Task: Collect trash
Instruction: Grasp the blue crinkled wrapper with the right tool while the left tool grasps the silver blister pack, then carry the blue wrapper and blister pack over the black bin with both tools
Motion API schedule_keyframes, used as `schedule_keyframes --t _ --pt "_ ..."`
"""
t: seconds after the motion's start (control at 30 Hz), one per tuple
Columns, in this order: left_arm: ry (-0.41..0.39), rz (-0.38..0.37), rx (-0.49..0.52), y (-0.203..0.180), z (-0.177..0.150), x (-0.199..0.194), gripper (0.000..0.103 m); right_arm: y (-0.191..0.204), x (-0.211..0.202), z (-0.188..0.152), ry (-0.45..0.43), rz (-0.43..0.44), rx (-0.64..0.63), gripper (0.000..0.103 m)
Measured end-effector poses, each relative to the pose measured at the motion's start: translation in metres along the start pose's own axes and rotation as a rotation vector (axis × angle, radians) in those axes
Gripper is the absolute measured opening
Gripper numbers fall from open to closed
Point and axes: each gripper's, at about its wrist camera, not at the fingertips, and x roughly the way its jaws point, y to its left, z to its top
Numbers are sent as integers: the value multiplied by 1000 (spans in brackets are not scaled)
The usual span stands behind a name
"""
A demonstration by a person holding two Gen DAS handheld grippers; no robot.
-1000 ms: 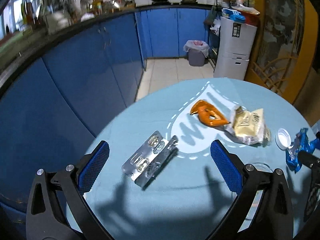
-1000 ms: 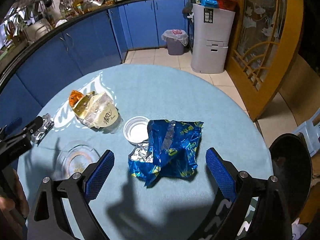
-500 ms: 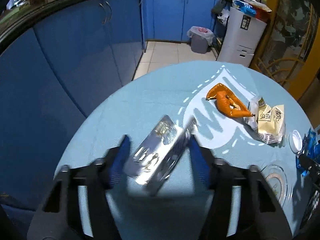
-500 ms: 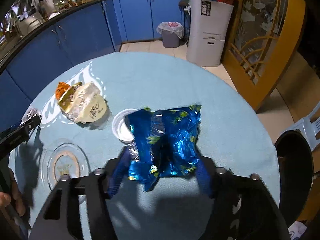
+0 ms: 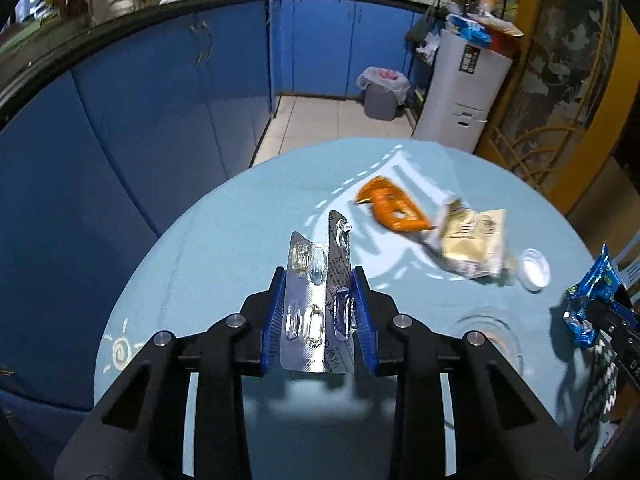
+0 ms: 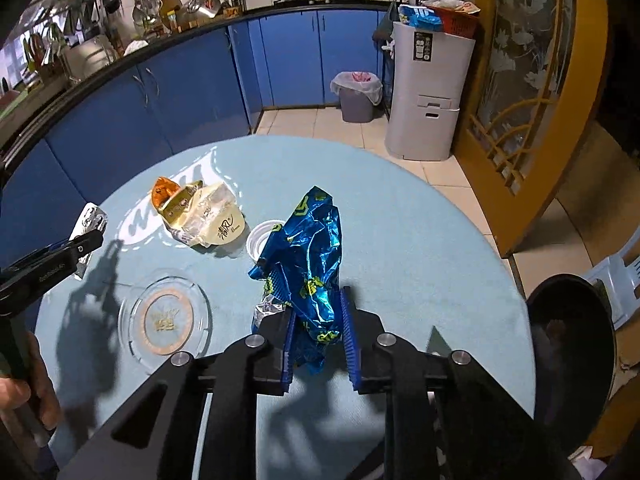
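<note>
- Table (image 6: 420, 240): round, with a light blue cover; it carries the remaining litter and stands before a curved run of blue cabinets (image 6: 180, 92).
- Left gripper (image 5: 319, 312): jaws closing on a silver blister pack (image 5: 316, 308), whose folded foil sheets stand on edge between the blue pads, clear of the table.
- Right gripper (image 6: 316, 344): jaws closing on a crumpled blue foil wrapper (image 6: 308, 272), which rises upright from between the pads above the table.
- Glass ashtray (image 6: 166, 316): clear, on the table to the left of the right gripper.
- Cream snack bag (image 6: 208, 220): lying flat, overlapping an orange wrapper (image 6: 162, 192) at its far left edge.
- White lid (image 6: 262, 238): just beside the cream snack bag, partly hidden behind the blue foil wrapper.
- Lined bin (image 6: 358, 94): on the tiled floor, beside a white cabinet (image 6: 428, 96).
</note>
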Motion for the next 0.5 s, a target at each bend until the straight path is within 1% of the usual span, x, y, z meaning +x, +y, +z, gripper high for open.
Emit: schedule_keyframes --t 0.23,0.5 --pt "-31 -38 39 -32 5 -21 33 -14 -24 -6 -41 6 18 20" --pt "-46 -75 110 -78 1 -37 33 -44 -48 -16 -80 -5 71 20"
